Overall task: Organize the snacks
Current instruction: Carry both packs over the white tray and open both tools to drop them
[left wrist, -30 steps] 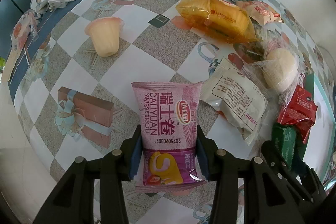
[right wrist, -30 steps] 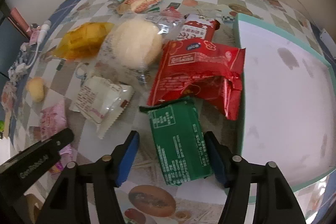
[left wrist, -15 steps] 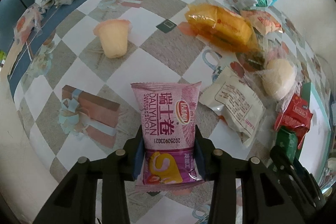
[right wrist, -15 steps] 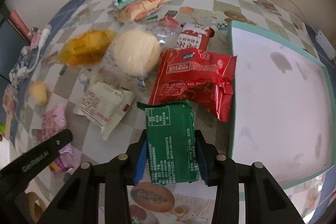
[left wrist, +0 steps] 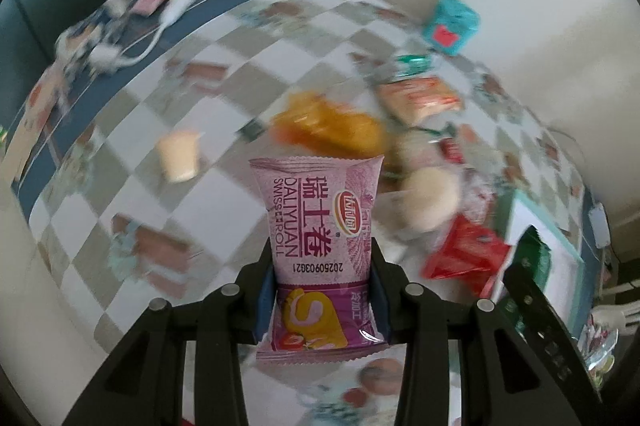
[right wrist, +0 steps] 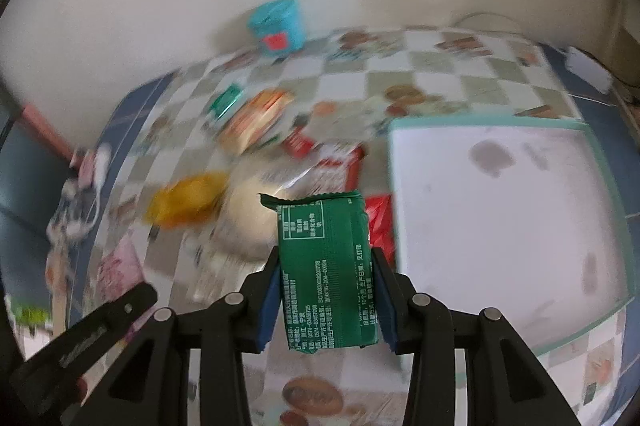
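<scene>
Lifted off the table, pink Swiss-roll packet (left wrist: pixel 320 250) and green packet (right wrist: pixel 326 266) look, seemingly, uncrushed.

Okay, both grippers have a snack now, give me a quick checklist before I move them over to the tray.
1. Left gripper shut on pink roll: ok.
2. Right gripper shut on green packet: ok.
3. Both snacks clear of the table: ok.
4. Tray has bare floor for them: ok.
5. Tray floor clean: not ok, dark smudges.
6. Grip firm enough to carry: cannot tell.
</scene>
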A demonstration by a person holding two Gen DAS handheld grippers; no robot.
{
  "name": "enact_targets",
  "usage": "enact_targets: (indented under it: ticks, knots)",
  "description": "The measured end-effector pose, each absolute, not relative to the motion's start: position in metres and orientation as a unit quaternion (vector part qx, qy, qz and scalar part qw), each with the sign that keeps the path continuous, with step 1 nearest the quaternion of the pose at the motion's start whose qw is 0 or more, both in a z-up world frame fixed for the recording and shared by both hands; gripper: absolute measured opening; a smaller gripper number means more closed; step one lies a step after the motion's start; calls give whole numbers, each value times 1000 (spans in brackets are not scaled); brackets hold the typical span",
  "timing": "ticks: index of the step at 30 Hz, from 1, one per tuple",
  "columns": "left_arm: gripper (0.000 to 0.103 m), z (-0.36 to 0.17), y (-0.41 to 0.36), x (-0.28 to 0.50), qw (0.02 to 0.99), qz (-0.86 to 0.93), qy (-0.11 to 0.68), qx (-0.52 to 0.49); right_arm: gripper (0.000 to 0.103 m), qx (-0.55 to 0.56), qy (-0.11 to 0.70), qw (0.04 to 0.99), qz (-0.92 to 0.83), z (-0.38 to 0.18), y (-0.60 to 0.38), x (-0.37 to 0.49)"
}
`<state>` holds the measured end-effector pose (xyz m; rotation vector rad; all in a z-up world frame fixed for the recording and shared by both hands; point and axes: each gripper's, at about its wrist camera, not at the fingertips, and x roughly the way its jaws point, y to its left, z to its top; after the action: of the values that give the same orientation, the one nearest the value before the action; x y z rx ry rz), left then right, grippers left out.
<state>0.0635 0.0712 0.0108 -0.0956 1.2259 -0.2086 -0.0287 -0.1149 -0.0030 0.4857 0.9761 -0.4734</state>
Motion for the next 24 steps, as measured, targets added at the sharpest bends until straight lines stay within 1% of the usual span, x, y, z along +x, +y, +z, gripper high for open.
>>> enact_targets:
  ticks: [5,10,13,18,24]
  knots:
    - [42,23,19,69,807,-135,574,-35,44,255,449,804,-295,-1,-162,-35]
    - [42,28,-38,68,802,-164,574,-15,44,294,447,764,-361,-13,-219,-60]
    - [42,23,-85,58,794,-202,573,19,44,304,443,735,-413,-21,-249,-85]
    - [42,7,-140,40,775,-245,579,63,44,338,431,681,-486,-31,-295,-130]
    - [43,-14,-177,16,749,-289,587,103,44,374,424,630,-533,-43,-322,-171]
